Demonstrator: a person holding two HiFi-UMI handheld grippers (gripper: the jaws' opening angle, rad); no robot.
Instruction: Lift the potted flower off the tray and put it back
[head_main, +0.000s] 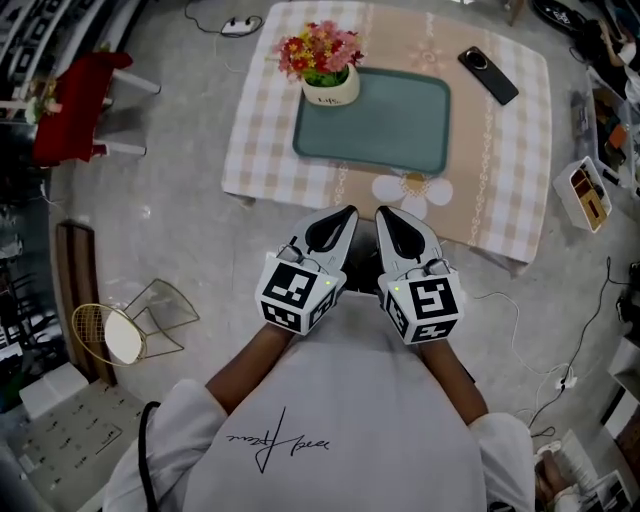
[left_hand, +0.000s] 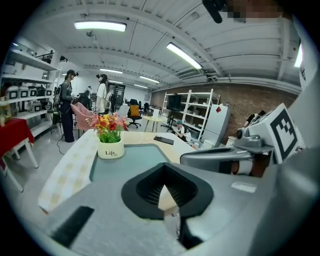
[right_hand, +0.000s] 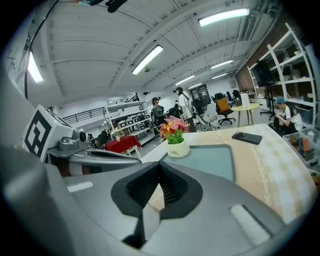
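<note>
Head view, potted flower: the potted flower (head_main: 325, 72) stands upright in its white pot on the far left corner of the teal tray (head_main: 385, 125), not yet lifted.
Head view, bench: the checked cloth covers the bench (head_main: 505, 170). A dark phone (head_main: 488, 75) lies beyond the tray's right end, well apart from the pot.
Head view, grippers: the left gripper (head_main: 347, 213) and right gripper (head_main: 386, 213) are held side by side just off the bench's near edge, both pointing toward the tray.
Head view, bearing: the pot lies ahead and to the left of both tips, across the tray. I judge the left gripper to be the nearer one.

Left gripper view, fingers: the fingers (left_hand: 145, 189) are clenched together with nothing between them.
Left gripper view, target: the potted flower (left_hand: 110, 143) is ahead and left of the line of the fingers, with the tray (left_hand: 132, 167) spread in front of it. Its long axis is vertical, so a sideways pinch on the pot looks the likely approach.

Right gripper view, fingers: the right gripper (right_hand: 159, 189) is also clamped tight and empty.
Right gripper view, target: the potted flower (right_hand: 176, 144) shows nearly straight ahead but far off, on the far corner of the tray (right_hand: 215, 161). The phone (right_hand: 246, 138) lies off to the right.
Right gripper view, neighbour: the left gripper (right_hand: 102, 156) is close alongside.
</note>
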